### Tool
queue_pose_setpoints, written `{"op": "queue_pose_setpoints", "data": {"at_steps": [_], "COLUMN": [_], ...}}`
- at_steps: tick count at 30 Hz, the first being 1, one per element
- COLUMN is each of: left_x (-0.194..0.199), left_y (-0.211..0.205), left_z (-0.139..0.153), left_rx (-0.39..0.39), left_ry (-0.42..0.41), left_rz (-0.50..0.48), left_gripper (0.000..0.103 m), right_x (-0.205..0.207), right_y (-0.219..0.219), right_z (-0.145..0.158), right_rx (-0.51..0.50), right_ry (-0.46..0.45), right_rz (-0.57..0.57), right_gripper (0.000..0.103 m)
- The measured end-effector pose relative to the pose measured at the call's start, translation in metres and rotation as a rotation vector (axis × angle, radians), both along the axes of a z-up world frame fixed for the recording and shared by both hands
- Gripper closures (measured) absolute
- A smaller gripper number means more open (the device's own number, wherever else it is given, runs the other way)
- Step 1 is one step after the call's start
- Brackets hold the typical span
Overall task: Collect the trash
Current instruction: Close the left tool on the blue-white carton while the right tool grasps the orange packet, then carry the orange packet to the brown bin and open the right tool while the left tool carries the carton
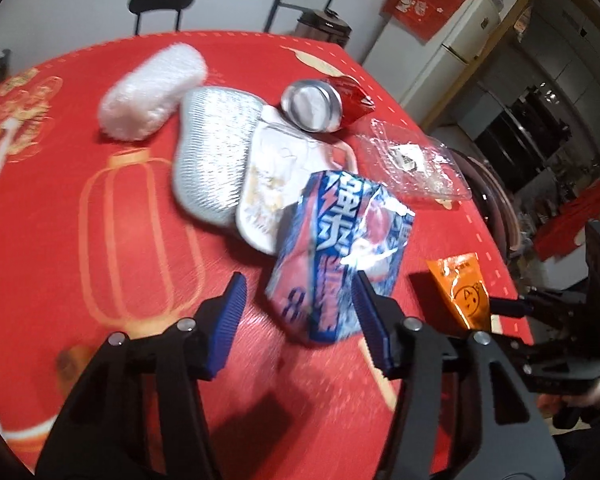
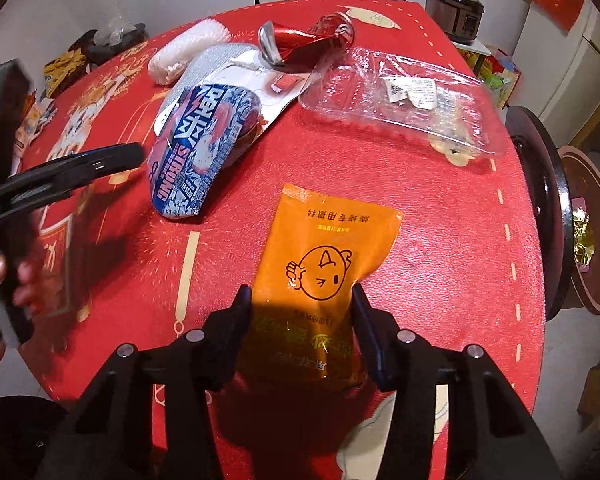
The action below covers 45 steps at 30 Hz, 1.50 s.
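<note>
Evidently early: right tool (image 2: 300, 300) clamps the orange sauce sachet (image 2: 324, 256); left tool (image 1: 300, 300), part-open, straddles the blue-white wrapper (image 1: 332, 256); remaining litter sits mid-surface (image 1: 100, 240).

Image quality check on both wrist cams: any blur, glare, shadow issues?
Left wrist: motion blur throughout, blue-white wrapper smeared, glare patch on its foil; strong fisheye bending at edges. Right wrist: sharper centre, orange packet text readable, its near end shadowed by the right gripper; glare on clear plastic tray; left edge blurred.

We see a matt red cloth (image 2: 420, 200), a glossy orange sachet (image 2: 324, 256) on it, beyond it clear plastic tray (image 2: 400, 96) and shiny metal can (image 2: 308, 38).
</note>
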State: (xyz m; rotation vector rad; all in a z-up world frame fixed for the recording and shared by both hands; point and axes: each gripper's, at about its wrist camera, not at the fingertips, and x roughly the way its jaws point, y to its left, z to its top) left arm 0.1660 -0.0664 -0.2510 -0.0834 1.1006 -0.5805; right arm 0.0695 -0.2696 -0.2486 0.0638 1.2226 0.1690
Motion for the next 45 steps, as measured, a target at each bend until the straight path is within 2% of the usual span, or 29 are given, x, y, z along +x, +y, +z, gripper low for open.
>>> {"op": "queue_pose_setpoints", "data": {"at_steps": [5, 15, 17, 18, 20, 23, 31, 33, 45], "left_x": [0.019, 0.026, 0.023, 0.021, 0.016, 0.009, -0.013, -0.016, -0.042], "left_y": [-0.012, -0.022, -0.027, -0.027, -0.030, -0.028, -0.015, -0.009, 0.023], "left_z": [-0.018, -0.032, -0.032, -0.031, -0.027, -0.020, 0.004, 0.011, 0.050], "left_rx": [-0.016, -0.091, -0.078, -0.077, -0.079, -0.085, -0.103, -0.116, -0.189], "left_ry": [0.050, 0.106, 0.103, 0.102, 0.094, 0.074, 0.028, 0.019, -0.036], "left_rz": [-0.039, -0.101, -0.115, -0.123, -0.136, -0.143, -0.105, -0.089, 0.001], "left_gripper": [0.056, 0.055, 0.064, 0.066, 0.075, 0.082, 0.089, 0.094, 0.095], "right_x": [-0.005, -0.011, -0.011, -0.011, -0.010, -0.010, -0.007, -0.007, -0.006], "right_y": [-0.017, -0.030, -0.030, -0.030, -0.031, -0.032, -0.033, -0.034, -0.047], "right_z": [0.000, -0.002, 0.000, 0.001, 0.003, 0.005, 0.009, 0.012, 0.028], "right_rx": [0.003, 0.007, 0.006, 0.005, 0.007, 0.010, 0.019, 0.020, 0.043], "right_ry": [0.000, 0.007, 0.000, -0.003, -0.009, -0.018, -0.034, -0.043, -0.097], "right_rz": [-0.034, -0.055, -0.052, -0.052, -0.055, -0.062, -0.067, -0.069, -0.100], "right_gripper": [0.054, 0.054, 0.054, 0.054, 0.054, 0.054, 0.054, 0.054, 0.054]}}
